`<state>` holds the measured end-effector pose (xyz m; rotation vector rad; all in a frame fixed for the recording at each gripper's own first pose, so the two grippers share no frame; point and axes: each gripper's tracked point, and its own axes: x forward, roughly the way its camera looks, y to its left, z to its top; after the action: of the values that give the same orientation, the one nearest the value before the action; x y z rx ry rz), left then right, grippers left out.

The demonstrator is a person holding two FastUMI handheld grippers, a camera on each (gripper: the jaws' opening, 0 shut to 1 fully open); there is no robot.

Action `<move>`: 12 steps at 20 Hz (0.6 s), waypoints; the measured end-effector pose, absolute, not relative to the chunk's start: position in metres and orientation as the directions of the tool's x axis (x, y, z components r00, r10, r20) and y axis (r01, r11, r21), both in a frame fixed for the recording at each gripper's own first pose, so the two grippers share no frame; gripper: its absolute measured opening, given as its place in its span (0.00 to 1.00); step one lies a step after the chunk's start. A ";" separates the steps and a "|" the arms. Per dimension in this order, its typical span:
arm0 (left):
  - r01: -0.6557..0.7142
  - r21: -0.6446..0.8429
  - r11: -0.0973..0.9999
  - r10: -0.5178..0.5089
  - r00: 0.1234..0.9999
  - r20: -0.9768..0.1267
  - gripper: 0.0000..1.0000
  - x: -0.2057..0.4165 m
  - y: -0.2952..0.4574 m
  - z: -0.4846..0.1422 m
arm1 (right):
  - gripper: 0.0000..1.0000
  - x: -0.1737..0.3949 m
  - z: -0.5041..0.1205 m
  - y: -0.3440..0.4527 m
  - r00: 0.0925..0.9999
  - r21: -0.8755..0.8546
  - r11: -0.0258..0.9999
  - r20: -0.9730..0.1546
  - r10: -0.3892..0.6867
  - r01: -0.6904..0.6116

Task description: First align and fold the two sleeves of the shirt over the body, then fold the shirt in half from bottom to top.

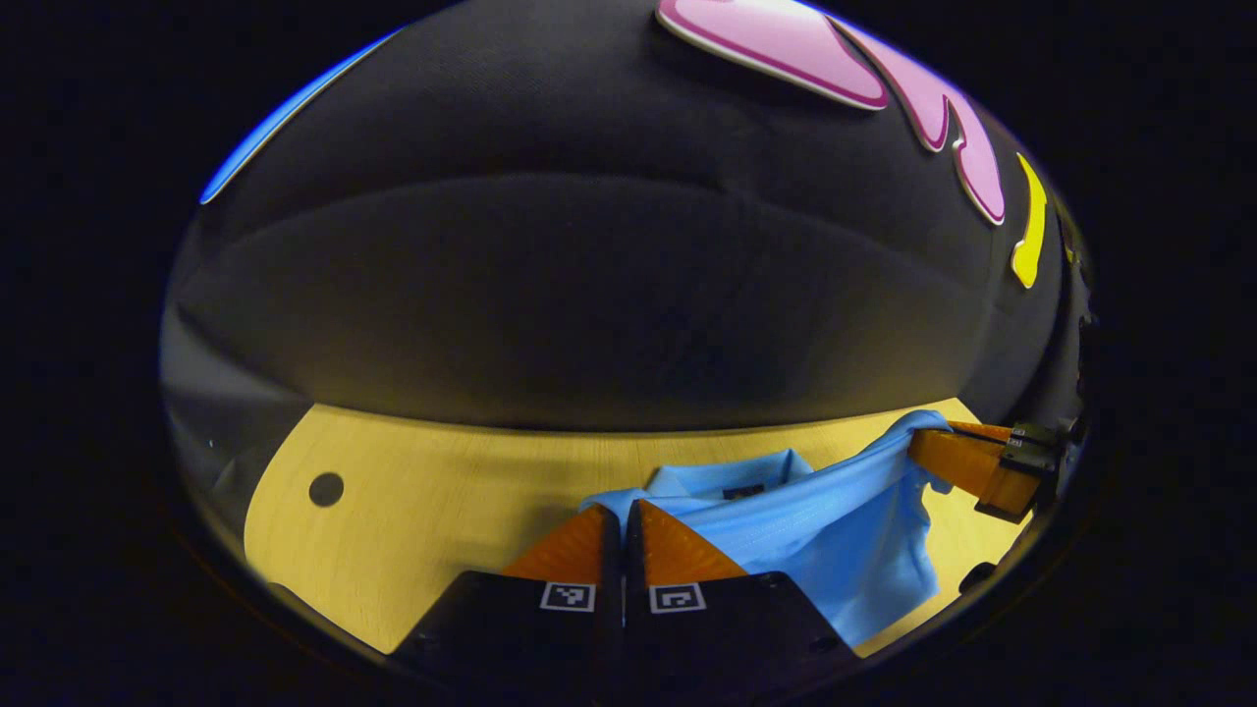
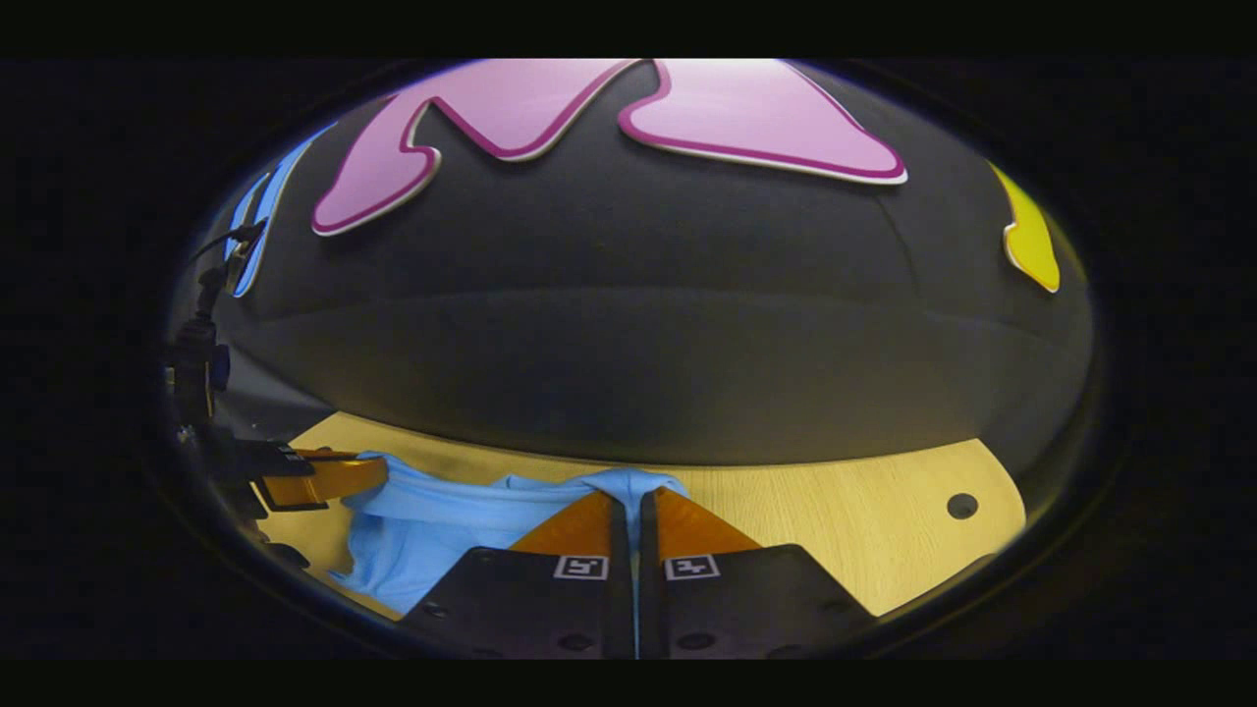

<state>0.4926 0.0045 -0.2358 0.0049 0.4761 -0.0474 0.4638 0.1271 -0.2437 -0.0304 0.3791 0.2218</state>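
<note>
Above the wooden tabletop (image 1: 412,491), both claws pinch the blue shirt (image 1: 835,530), left claw (image 1: 623,511) and right claw (image 2: 633,501) pressed together on cloth. Sleeve folds cannot be confirmed; the bottom-to-top fold appears underway.

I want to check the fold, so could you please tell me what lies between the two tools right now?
The blue shirt spans the stretch between the left tool and the right tool, held above the table; the left gripper view shows this.

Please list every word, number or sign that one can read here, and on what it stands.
None can be read.
Neck label of the shirt: too small to read.
Square markers on the left gripper and right gripper: coded patterns, no words.
</note>
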 end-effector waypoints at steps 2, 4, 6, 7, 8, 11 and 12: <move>0.054 0.044 0.998 -0.030 0.903 -0.428 0.06 0.508 0.008 -0.243 | 0.00 0.474 -0.257 0.126 0.910 -0.008 0.977 -0.367 0.193 -0.211; 0.051 0.081 0.995 -0.012 0.905 -0.426 0.11 0.516 0.012 -0.253 | 0.19 0.479 -0.275 0.120 0.906 -0.031 0.981 -0.390 0.165 -0.192; 0.022 0.089 0.996 0.018 0.904 -0.426 0.31 0.515 0.020 -0.256 | 0.39 0.476 -0.287 0.112 0.893 -0.043 0.984 -0.428 0.141 -0.175; 0.008 0.074 0.997 0.024 0.904 -0.427 0.47 0.513 0.022 -0.254 | 0.44 0.473 -0.288 0.106 0.889 -0.054 0.985 -0.440 0.127 -0.167; -0.017 0.065 0.998 0.043 0.907 -0.420 0.63 0.508 0.026 -0.247 | 0.56 0.469 -0.286 0.099 0.890 -0.065 0.984 -0.440 0.119 -0.164; -0.101 0.029 0.994 0.105 0.925 -0.365 0.95 0.486 0.041 -0.224 | 0.86 0.452 -0.265 0.086 0.910 -0.094 0.984 -0.402 0.100 -0.150; -0.118 -0.004 0.993 0.109 0.930 -0.350 0.98 0.477 0.042 -0.214 | 1.00 0.442 -0.255 0.083 0.916 -0.102 0.984 -0.390 0.094 -0.144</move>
<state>0.4768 0.0415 -0.2140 -0.0249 0.3568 0.1160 0.4425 0.0831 -0.2548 -0.1297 0.3947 0.1229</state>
